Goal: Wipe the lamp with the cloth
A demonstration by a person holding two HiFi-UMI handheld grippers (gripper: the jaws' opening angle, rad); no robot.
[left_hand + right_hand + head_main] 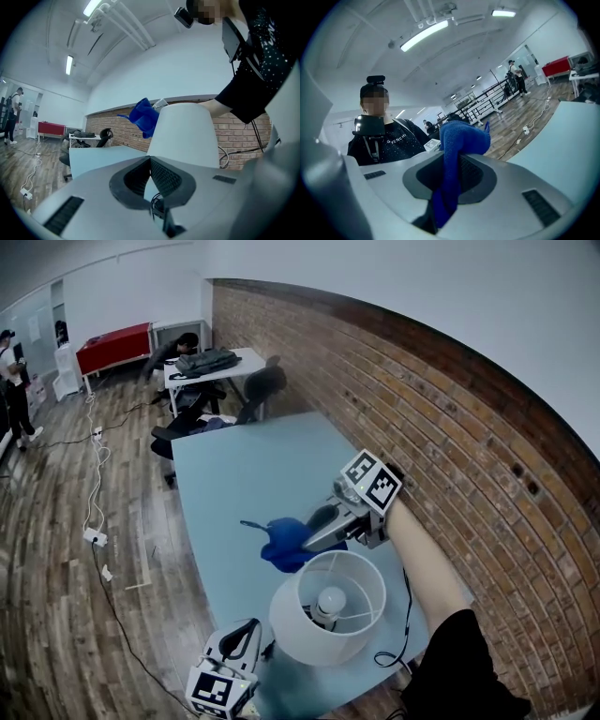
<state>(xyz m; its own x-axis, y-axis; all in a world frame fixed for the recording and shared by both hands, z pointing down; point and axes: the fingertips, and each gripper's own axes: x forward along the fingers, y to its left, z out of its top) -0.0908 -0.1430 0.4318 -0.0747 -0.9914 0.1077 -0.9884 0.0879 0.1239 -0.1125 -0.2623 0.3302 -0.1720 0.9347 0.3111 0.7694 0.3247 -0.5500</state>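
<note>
Pale blue table [234,474] held the white-shaded lamp [292,626]. Just beyond its shade the right gripper [314,526] clamped a blue cloth [284,542], while the left gripper [246,634], jaws closed on nothing, hovered at the lamp's near side.

A light blue table [244,474] is set against a red brick wall [450,427]. Wooden plank floor [56,568] is seen at the left, with a white power strip [95,537] and its cable lying on it. Beyond the table, a white desk [246,360] is topped by a dark bag [206,361]. A black office chair [262,388] is parked just beside it. A red cabinet [114,346] is placed at the far wall. A person [14,381] is seen standing far left. Ceiling tube lights [424,35] are lit.
</note>
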